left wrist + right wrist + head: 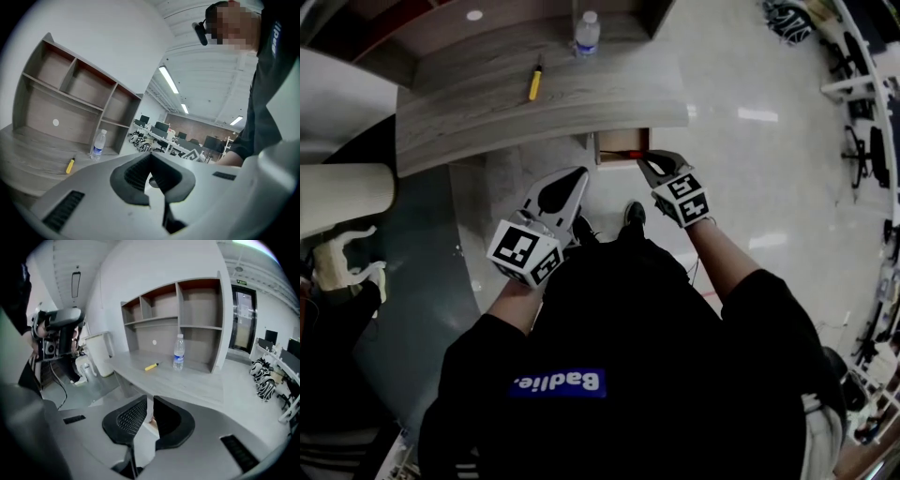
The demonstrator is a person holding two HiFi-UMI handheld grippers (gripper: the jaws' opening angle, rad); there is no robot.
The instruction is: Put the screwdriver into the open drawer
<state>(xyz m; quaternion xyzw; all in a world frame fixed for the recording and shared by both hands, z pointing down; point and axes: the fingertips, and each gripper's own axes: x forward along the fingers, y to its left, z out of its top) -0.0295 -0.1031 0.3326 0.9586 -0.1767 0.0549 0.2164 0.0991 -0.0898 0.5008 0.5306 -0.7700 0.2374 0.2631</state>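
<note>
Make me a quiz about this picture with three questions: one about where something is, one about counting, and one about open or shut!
1. Where is the yellow screwdriver? A on the floor; B on the desk; C on a chair.
2. How many water bottles stand on the desk? A one; B two; C three.
3. The drawer under the desk is: A shut; B open; C missing.
Answers: B, it lies on the wood top; A, a single bottle stands at the back; B, its inside shows from above.
</note>
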